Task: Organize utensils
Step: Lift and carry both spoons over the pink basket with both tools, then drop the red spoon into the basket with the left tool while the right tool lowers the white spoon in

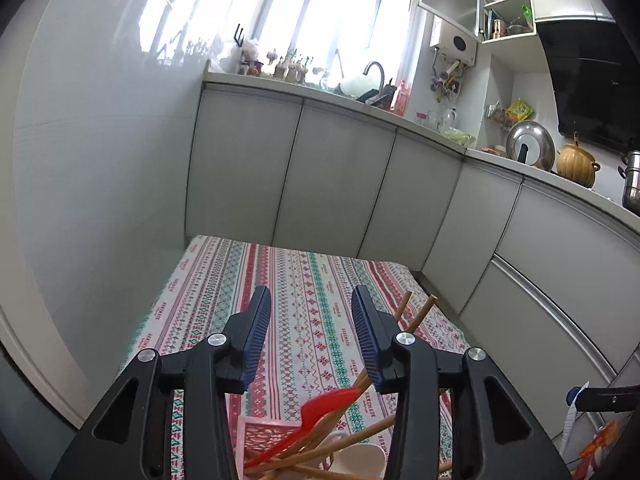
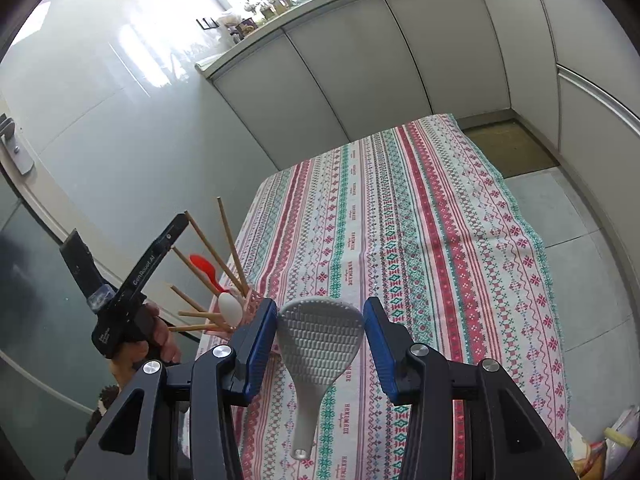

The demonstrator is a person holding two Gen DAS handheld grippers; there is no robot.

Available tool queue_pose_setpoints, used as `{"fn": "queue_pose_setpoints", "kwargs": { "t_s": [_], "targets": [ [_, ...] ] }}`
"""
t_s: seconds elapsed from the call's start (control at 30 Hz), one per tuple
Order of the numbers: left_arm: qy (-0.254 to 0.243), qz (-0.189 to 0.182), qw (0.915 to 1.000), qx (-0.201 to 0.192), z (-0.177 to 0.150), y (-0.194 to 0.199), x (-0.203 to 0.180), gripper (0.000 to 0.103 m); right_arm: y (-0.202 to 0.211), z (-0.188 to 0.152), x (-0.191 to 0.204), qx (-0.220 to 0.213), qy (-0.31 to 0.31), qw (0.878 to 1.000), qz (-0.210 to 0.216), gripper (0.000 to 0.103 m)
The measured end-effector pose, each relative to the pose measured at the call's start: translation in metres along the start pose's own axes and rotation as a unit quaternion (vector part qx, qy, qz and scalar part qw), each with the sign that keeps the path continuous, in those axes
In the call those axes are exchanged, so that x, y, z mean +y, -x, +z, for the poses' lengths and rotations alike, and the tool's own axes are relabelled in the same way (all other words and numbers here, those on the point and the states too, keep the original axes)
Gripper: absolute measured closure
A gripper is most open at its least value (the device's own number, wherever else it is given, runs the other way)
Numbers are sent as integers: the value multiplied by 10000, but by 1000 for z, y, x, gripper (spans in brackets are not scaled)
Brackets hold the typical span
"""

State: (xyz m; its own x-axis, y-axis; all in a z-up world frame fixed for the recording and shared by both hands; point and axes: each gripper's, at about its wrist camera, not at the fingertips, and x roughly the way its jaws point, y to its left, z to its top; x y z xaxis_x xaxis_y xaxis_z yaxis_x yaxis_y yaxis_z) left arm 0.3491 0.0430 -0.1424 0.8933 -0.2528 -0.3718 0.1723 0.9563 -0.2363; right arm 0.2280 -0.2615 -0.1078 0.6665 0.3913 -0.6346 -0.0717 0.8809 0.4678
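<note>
Right wrist view: we have our right gripper (image 2: 321, 330) hanging with jaws spread wide over the grey plastic rice paddle (image 2: 316, 350), which lies flat on the striped red-green-white patterned tablecloth (image 2: 420, 220), dimpled head away from us, handle toward us with a hang hole at the end; nothing is gripped yet. Just left of it stands the pink perforated plastic utensil holder (image 2: 252, 306), already carrying wooden chopsticks (image 2: 228, 240), a red plastic spoon (image 2: 204, 266) and a white spoon (image 2: 229, 307). Our left gripper (image 1: 312, 334) is also spread, empty, hovering above that holder; in the left wrist view a white ceramic mug (image 1: 360, 460) sits beside the holder. We judge the paddle light and rigid, with smooth plastic on the handle and a textured head; not fragile. The head looks wider than is comfortable for the jaws, so we would take it at the narrow neck or mid-handle, pads across the flat edges. It lies low on soft cloth, so expect to pinch fabric or have it skid; press down squarely before closing. Then tilt it handle-down into the holder, which looks light and crowded and may tip.
</note>
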Motion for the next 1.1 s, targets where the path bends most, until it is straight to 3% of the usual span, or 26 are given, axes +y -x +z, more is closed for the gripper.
{"fn": "queue_pose_setpoints", "kwargs": {
  "t_s": [0.07,0.23,0.47,0.63,0.77,0.87,1.03,1.1],
  "targets": [
    [-36,17,9999,119,3,10,-2,43,2,1,5,-42,37,10000,25,58],
    [-72,196,9983,553,11,45,-7,29,10,5,23,-245,81,9996,118,58],
    [-26,525,9907,1255,16,97,-9,22,25,11,61,-686,307,9970,166,58],
    [24,845,9764,1988,9,124,10,21,44,19,100,-1179,539,9912,276,58],
    [126,1016,9689,2254,-8,143,32,21,45,23,136,-1543,787,9844,321,58],
    [180,1101,9638,2422,-18,151,46,21,31,20,164,-1785,1038,9782,231,58],
    [4,1338,9570,2573,-26,148,63,21,-24,13,198,-1804,1263,9754,45,58],
    [20,1408,9496,2801,-36,140,72,21,-49,9,203,-1801,1379,9739,-99,58]
  ]
}}
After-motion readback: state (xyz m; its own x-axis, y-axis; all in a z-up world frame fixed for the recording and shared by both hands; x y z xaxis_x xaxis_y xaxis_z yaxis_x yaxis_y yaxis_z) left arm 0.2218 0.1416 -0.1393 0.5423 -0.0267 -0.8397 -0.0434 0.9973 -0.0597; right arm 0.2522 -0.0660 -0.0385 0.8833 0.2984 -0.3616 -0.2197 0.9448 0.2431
